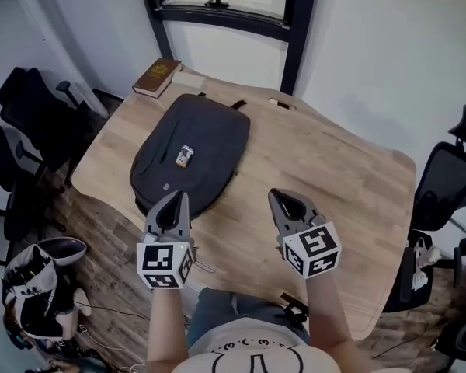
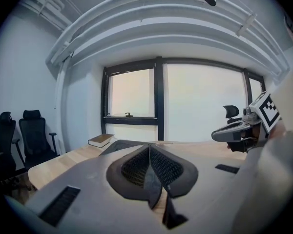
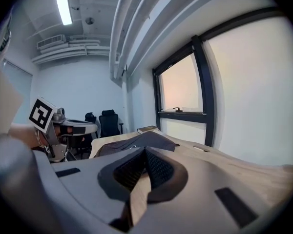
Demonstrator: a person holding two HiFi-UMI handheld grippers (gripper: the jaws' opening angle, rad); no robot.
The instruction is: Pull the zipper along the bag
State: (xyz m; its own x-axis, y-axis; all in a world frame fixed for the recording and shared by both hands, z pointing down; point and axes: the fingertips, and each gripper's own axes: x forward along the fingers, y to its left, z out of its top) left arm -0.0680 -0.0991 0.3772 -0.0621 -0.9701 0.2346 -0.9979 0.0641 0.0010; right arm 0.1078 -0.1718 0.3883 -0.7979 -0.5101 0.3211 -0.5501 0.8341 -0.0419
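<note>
A dark grey backpack (image 1: 190, 162) lies flat on the wooden table (image 1: 326, 169), towards its far left, with a small tag on its top panel. My left gripper (image 1: 175, 199) hovers just before the bag's near edge, jaws shut with nothing between them. My right gripper (image 1: 276, 199) is held above bare wood to the right of the bag, also shut and empty. In the left gripper view the bag (image 2: 124, 144) shows low beyond the closed jaws (image 2: 150, 149). In the right gripper view the bag (image 3: 146, 139) lies ahead of the closed jaws (image 3: 145, 152). The zipper pull is too small to make out.
A brown book (image 1: 157, 77) lies at the table's far left corner beside a pale flat object. Black office chairs (image 1: 27, 115) stand to the left and another chair (image 1: 443, 185) to the right. A window wall runs behind the table. A person's torso is at the near edge.
</note>
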